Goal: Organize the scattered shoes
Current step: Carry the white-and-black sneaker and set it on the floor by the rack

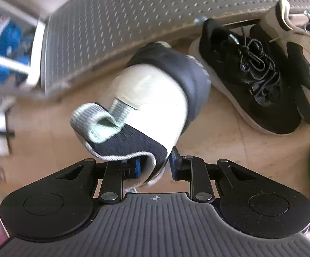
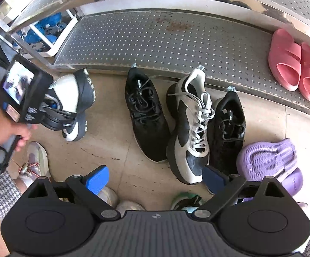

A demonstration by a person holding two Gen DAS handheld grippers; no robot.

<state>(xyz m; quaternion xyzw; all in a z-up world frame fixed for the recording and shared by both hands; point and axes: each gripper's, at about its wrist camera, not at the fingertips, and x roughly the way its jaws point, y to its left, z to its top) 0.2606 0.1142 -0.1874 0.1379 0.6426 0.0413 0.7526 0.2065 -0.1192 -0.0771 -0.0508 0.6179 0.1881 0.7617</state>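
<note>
My left gripper [image 1: 155, 167] is shut on the heel collar of a white and black sneaker [image 1: 152, 90], which hangs above the floor near the rack's front edge. From the right wrist view this sneaker [image 2: 73, 100] and the left gripper [image 2: 56, 111] sit at the far left. My right gripper [image 2: 155, 180] stands open above the floor with nothing between its blue pads. On the floor ahead lie a black sneaker [image 2: 146, 115], the matching white and black sneaker [image 2: 189, 128] and a second black sneaker [image 2: 227, 128].
A perforated metal shoe rack shelf [image 2: 155, 40] runs across the back, with pink slides [image 2: 294, 66] at its right end. Purple slippers [image 2: 268, 160] lie on the floor at right. A green shoe [image 2: 187, 201] and pale sneakers [image 2: 35, 160] lie near me. Blue items [image 2: 45, 32] sit left.
</note>
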